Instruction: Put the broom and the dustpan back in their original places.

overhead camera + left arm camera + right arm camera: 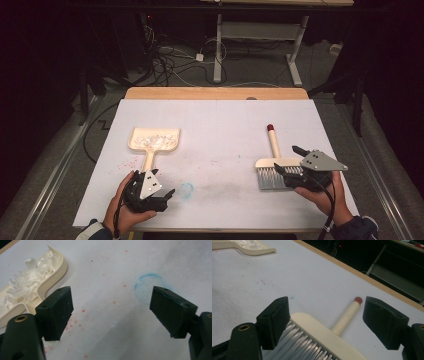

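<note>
A cream dustpan [154, 140] holding white paper scraps [152, 141] lies at the left of the white table top, its handle toward me. My left gripper [159, 184] hovers open just below that handle. In the left gripper view the dustpan [53, 270] and its scraps [27, 282] sit beyond the left jaw of the open left gripper [112, 302]. A cream brush [274, 167] with grey bristles and a red-tipped handle lies at the right. My right gripper [289, 160] is open over the brush head. In the right gripper view the brush [322, 338] lies between the jaws of the right gripper [325, 307].
A faint blue ring mark [186, 189] and red specks [75, 322] stain the white sheet [220, 125]. A wooden strip [215, 93] runs along the table's far edge. Beyond it are floor cables [165, 60] and the legs of another table [218, 50].
</note>
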